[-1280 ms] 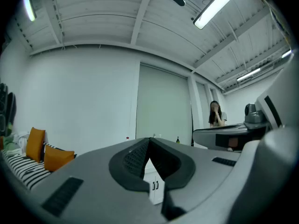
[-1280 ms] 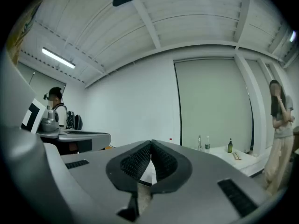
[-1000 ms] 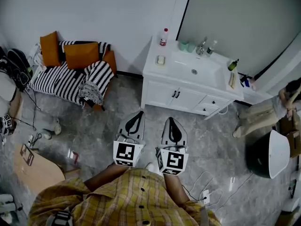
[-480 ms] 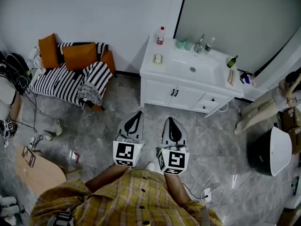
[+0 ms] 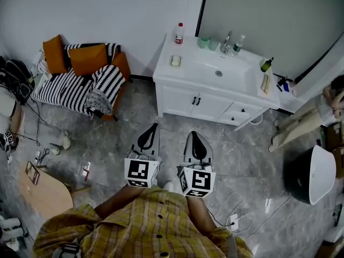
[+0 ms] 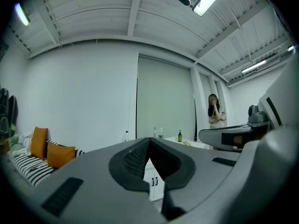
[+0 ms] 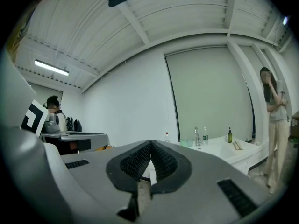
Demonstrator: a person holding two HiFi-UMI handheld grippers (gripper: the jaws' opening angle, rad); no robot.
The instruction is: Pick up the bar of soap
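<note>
Left tongs (image 5: 154,126), right tongs (image 5: 194,134) side by side, level, each pressed together and empty, well apart from the soap (image 5: 175,61).

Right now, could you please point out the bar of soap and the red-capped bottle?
bar of soap (image 5: 175,61), head view, centre of its top face.
red-capped bottle (image 5: 179,36), head view, its body below the cap.

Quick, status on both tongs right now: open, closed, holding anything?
Left tongs: closed, nothing between them.
Right tongs: closed, nothing between them.
</note>
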